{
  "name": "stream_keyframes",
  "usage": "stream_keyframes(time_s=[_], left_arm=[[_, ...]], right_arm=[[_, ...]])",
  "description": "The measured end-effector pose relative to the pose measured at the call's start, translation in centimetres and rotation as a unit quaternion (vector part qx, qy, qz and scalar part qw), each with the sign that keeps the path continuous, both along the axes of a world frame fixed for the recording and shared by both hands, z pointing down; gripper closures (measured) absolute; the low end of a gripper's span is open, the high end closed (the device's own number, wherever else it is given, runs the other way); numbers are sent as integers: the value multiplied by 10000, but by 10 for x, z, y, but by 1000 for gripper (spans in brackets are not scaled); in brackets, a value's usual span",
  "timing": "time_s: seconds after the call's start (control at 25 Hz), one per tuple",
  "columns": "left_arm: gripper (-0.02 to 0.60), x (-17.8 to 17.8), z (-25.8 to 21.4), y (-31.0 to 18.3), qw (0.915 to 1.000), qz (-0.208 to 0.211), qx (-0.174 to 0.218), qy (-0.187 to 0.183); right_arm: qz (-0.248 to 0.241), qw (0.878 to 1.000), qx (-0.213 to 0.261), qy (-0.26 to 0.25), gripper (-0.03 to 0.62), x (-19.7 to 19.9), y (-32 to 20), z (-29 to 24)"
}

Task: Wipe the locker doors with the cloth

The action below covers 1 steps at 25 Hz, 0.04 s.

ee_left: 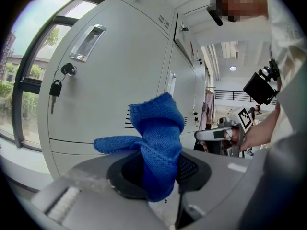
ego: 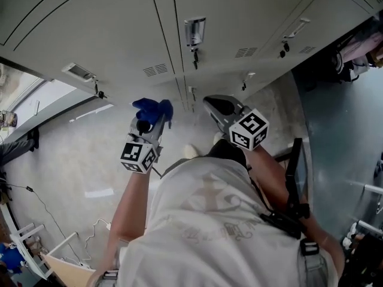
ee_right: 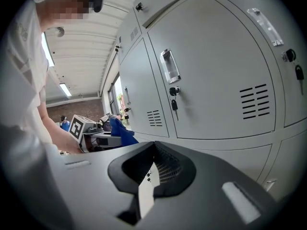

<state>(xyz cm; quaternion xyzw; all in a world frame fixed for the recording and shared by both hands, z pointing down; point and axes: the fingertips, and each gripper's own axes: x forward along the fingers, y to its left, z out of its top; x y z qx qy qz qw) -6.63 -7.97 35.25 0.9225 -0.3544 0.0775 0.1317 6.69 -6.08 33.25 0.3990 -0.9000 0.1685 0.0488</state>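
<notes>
Left tool (ego: 145,123): clenched on the blue cloth (ego: 153,107), which is held up in front of the grey locker doors (ego: 114,34). Right tool (ego: 210,104): jaws closed together, empty, near the left tool.

Low end of the cloth (ee_left: 158,143) is going down btwn the left gripper (ee_left: 154,176) jaws & hiding there. In head view the cloth is covering that gripper's tips. The person's shirt (ego: 221,220) is blocking part of the floor (ego: 72,166) & the low part of the locker doors (ego: 119,34). Doors are getting cut off at the edges in every view. Stuff far behind the right gripper (ee_left: 199,134) is looking too small to tell
</notes>
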Motion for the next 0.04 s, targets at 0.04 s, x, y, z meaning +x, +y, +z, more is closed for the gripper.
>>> stream_keyframes(time_s=[0.04], left_arm=[[453,-2,0,3,10000,15,-17,-2]], right_arm=[[20,10000,-18,19,588,-1,1,0]])
